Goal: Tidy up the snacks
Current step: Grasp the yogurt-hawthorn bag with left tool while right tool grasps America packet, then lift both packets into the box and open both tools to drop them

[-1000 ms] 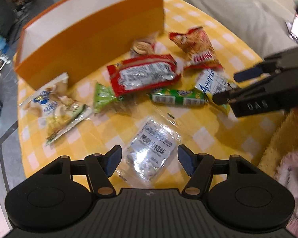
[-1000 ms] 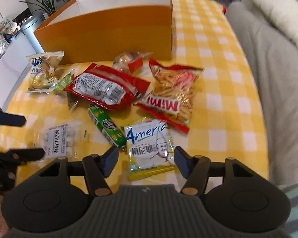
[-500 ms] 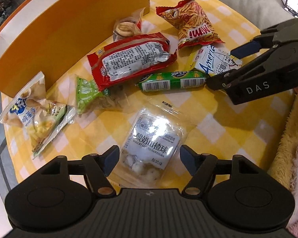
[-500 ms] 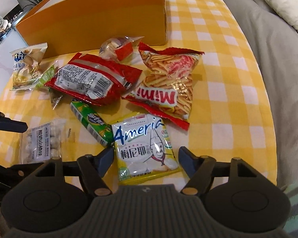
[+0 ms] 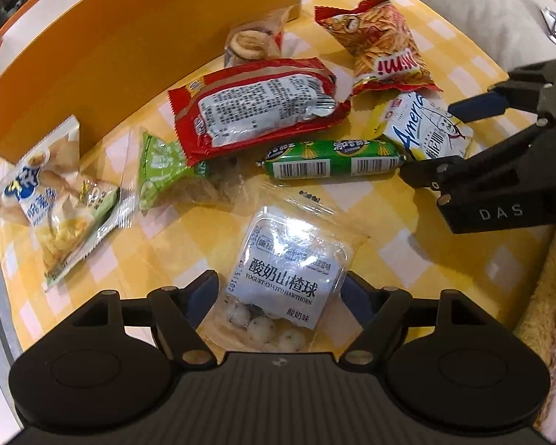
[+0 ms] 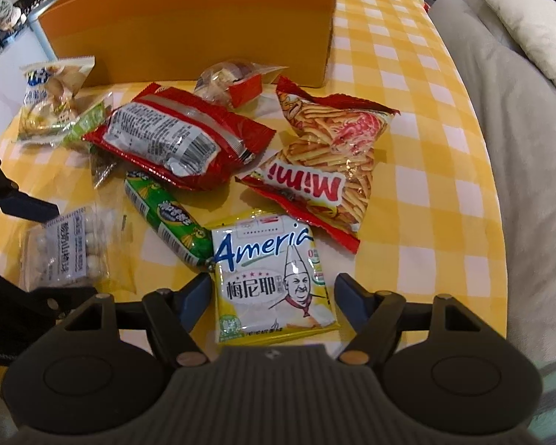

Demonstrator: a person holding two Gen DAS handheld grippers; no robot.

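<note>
A clear pack of yogurt hawthorn balls (image 5: 289,282) lies flat between the fingers of my left gripper (image 5: 280,291). Its jaws are opening and the pads stand clear of the pack. My right gripper (image 6: 272,292) is open and straddles a yellow Ameria packet (image 6: 270,274) without touching it. Beyond them lie a green sausage stick (image 5: 333,159), a red bag (image 5: 255,107), a Mimi crisp bag (image 6: 326,159) and a biscuit pack (image 6: 233,78). An orange box (image 6: 189,26) stands behind the snacks.
A green packet (image 5: 163,170) and a white-blue snack bag (image 5: 37,181) lie at the left by the box. The yellow-check table (image 6: 407,118) ends close below both grippers. A grey sofa (image 6: 519,148) borders the right side, and a fluffy yellow blanket (image 5: 552,296) the near corner.
Both grippers have sunk toward the table and their jaws have widened. The hawthorn pack and the Ameria packet now sit deeper between the fingers. No snack has moved.
</note>
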